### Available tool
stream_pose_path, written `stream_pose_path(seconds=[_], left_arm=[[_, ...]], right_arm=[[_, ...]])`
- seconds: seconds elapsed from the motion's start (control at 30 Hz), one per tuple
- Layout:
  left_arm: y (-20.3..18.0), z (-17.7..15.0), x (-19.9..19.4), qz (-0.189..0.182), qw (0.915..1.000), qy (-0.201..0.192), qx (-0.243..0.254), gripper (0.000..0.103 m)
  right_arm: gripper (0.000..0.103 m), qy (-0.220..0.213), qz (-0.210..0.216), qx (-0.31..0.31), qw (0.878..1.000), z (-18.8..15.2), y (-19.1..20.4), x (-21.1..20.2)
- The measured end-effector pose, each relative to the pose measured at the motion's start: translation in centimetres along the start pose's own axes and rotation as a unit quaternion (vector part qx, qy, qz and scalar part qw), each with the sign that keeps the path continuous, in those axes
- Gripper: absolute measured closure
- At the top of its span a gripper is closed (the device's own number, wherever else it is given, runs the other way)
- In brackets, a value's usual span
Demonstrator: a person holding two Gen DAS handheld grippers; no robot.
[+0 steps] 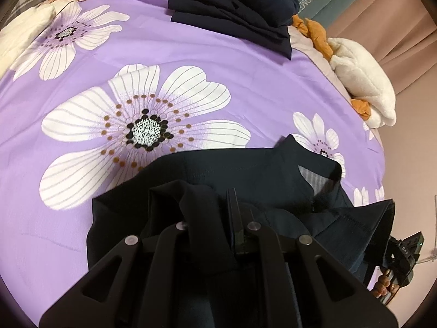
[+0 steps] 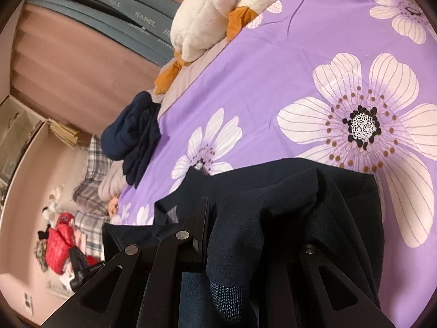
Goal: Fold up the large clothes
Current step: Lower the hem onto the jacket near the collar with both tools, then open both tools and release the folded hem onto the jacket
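Both grippers are pinched down tight on the same dark navy garment (image 1: 245,175), with the jaws basically closed and only fabric between them. On the left gripper (image 1: 232,199) the cloth bunches up over the fingers and drapes down both sides, so you mostly see the black linkage arms poking out from under it. Same deal on the right gripper (image 2: 203,210): a thick fold of the navy fabric hangs over its right side and hides that finger almost completely, while the left finger (image 2: 200,224) sticks out in plain sight. The garment is held just above the near edge of the bed, its far part lying on the purple bedspread (image 1: 245,82) with the big white flowers, one flower sitting right beyond the cloth's edge. At the far end of the bed there's a pile of folded dark navy clothes (image 1: 235,8), well apart from the piece being handled. Along the right edge of the bed lies a white plush toy with orange bits (image 1: 363,82), next to a pinkish curtain (image 1: 382,13). The right wrist view also catches a plaid pillow (image 2: 92,158) and a heap of red and mixed clothing (image 2: 57,243) off to the side. A hand (image 1: 382,287) gripping the other tool's handle peeks in at the lower right of the left view.
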State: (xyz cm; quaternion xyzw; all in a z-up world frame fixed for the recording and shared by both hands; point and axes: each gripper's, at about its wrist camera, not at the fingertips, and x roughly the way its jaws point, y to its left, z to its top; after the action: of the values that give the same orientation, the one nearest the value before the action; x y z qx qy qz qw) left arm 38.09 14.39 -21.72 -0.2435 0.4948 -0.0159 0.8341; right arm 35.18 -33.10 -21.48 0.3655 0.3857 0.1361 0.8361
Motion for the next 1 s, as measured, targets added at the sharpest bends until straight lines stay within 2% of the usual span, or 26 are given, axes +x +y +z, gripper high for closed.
stream_pose_path(seconds=[0.33,0.5,1.0], left_arm=[[-0.9,0.7,2.2,0.036,0.9985,-0.005,0.041,0.091],[-0.9,0.8,2.8,0.041,0.9976,-0.007,0.056,0.090],[-0.8,0.5,4.0,0.042,0.9973,-0.012,0.060,0.090]], right_arm=[[0.088,0.006,-0.023,0.001,1.000,0.9,-0.2,1.5],[0.088,0.012,-0.025,0.010,1.000,1.2,-0.9,2.0],[0.088,0.017,-0.029,0.021,0.999,1.5,-1.9,2.6]])
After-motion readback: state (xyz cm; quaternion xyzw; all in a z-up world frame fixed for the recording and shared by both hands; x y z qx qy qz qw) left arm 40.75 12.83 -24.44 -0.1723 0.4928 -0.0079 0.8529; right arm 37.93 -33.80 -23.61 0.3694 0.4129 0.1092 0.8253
